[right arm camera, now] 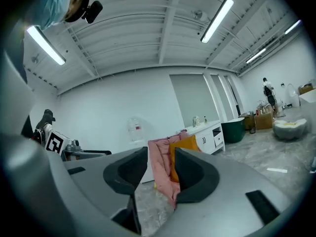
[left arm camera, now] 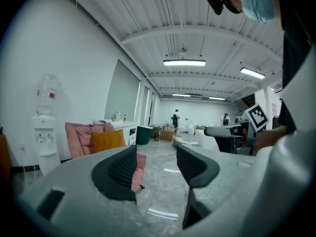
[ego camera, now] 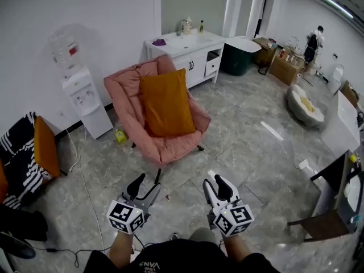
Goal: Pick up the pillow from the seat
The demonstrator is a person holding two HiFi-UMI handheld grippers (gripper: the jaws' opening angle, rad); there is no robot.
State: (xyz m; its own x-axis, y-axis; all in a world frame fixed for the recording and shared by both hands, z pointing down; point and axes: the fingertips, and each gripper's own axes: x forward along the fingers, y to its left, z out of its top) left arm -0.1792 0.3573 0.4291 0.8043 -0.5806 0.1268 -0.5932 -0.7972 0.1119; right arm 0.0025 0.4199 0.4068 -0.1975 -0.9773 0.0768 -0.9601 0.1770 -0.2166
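Observation:
An orange pillow (ego camera: 166,103) leans upright against the back of a pink cushioned chair (ego camera: 128,85) in the middle of the room. It also shows small and far off as the pillow (left arm camera: 107,140) in the left gripper view, and between the jaws as the pillow (right arm camera: 186,144) in the right gripper view. My left gripper (ego camera: 143,185) and right gripper (ego camera: 216,185) hover low in front of me, well short of the chair. Both stand open with nothing between their fingers.
A water dispenser (ego camera: 82,92) stands left of the chair, a white sink cabinet (ego camera: 185,53) behind it. A striped seat with an orange cushion (ego camera: 44,145) sits at far left. Cables (ego camera: 85,186) trail over the grey tiled floor. A person (ego camera: 312,45) stands far back right.

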